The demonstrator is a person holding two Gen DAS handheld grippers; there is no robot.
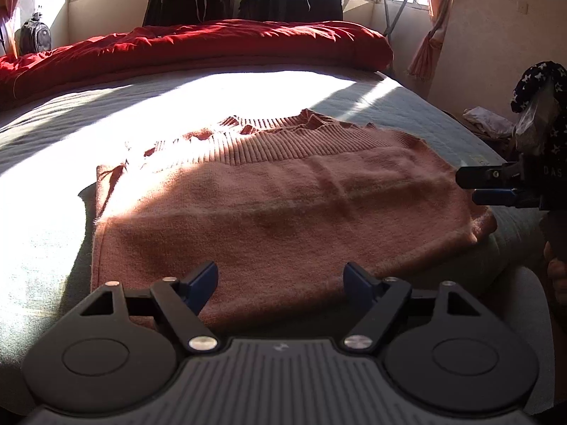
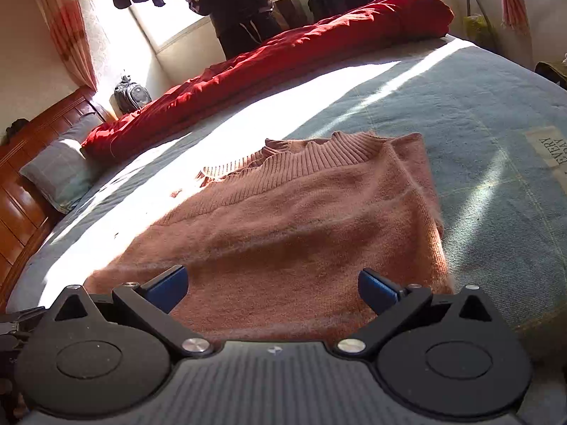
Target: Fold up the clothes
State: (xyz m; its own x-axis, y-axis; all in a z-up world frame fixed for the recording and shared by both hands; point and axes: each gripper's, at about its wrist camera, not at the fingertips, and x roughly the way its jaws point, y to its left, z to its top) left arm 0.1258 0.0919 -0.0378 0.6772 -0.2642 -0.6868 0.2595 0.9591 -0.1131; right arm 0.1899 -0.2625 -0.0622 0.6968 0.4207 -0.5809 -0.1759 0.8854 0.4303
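Observation:
A salmon-pink knit sweater (image 1: 283, 205) lies folded flat on the blue-grey bed sheet (image 1: 46, 233), its ribbed edge (image 1: 269, 145) at the far side in sunlight. My left gripper (image 1: 281, 279) hovers open over the sweater's near edge, nothing between its fingers. In the right wrist view the same sweater (image 2: 301, 219) fills the middle, and my right gripper (image 2: 273, 283) stands open over its near edge, also holding nothing. From the left wrist view the right gripper (image 1: 475, 186) shows side-on by the sweater's right corner.
A rolled red duvet (image 1: 198, 46) lies across the far side of the bed. A pillow (image 2: 60, 173) and wooden headboard (image 2: 21, 191) are at the left. A person (image 2: 237, 7), a clothes rack (image 1: 393, 7) with dark garments and a backpack (image 1: 35, 37) stand by the windows.

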